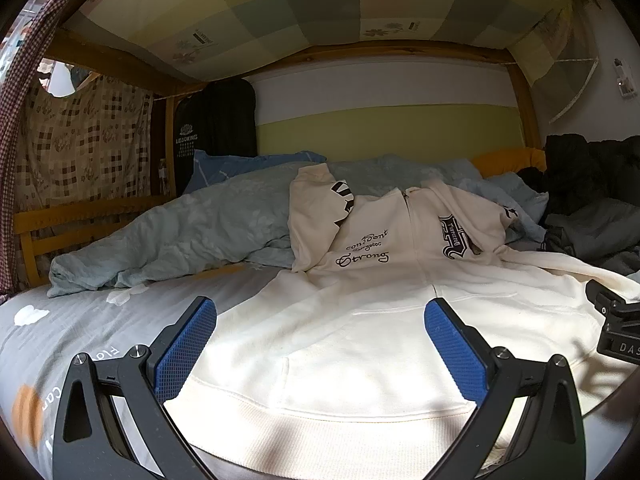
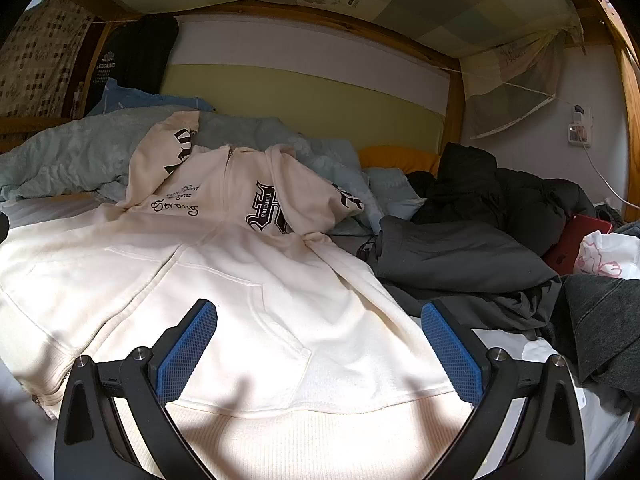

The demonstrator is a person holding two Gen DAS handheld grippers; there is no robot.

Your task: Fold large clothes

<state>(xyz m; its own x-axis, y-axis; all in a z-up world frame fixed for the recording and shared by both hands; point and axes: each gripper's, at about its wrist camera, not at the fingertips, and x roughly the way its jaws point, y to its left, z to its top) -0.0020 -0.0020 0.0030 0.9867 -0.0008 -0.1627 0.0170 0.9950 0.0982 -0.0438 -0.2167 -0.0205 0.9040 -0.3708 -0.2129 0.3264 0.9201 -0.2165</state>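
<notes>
A cream zip-up hoodie with black lettering lies front up on the bed, hem nearest me, sleeves folded in over the chest. The same hoodie fills the right wrist view. My left gripper hovers open over the hem's left half, its blue pads wide apart with nothing between them. My right gripper is also open above the hem's right half, empty. Part of the right gripper's black body shows at the right edge of the left wrist view.
A light blue quilt is bunched behind the hoodie. Dark clothes are heaped to the right, with a red item and a white plastic bag beyond. A wooden bunk frame and wall close the back. A printed sheet covers the mattress.
</notes>
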